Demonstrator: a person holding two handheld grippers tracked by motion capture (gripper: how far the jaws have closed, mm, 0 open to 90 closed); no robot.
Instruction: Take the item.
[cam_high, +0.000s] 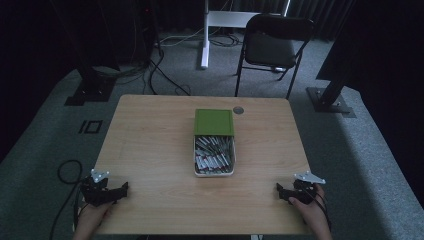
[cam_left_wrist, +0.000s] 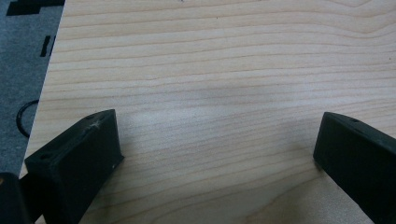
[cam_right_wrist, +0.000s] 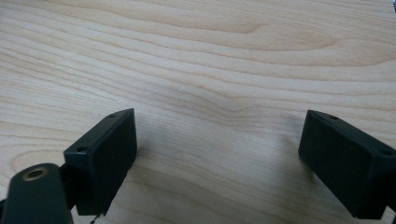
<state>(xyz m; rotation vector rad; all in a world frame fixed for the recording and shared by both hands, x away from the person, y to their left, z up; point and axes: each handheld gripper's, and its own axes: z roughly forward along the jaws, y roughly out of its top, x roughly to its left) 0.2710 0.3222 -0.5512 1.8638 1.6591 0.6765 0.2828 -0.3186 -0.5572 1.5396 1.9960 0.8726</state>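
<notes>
Both my left tool (cam_high: 122, 189) and right tool (cam_high: 280, 190) rest spread, empty; I reach squarely toward the box (cam_high: 214, 172), contents probably pens.

on the table (cam_high: 150, 130) a box (cam_high: 214, 159) sits mid-centre, its lid (cam_high: 214, 122) just behind it, left gripper (cam_high: 120, 192) and right gripper (cam_high: 281, 191) at the near corners, a chair (cam_high: 272, 45) beyond.

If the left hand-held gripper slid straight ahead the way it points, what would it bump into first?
Probably nothing soon: the left hand-held gripper points right along the near edge, over bare table. The box of batteries seems to lie off that line, though depth is unclear.
</notes>
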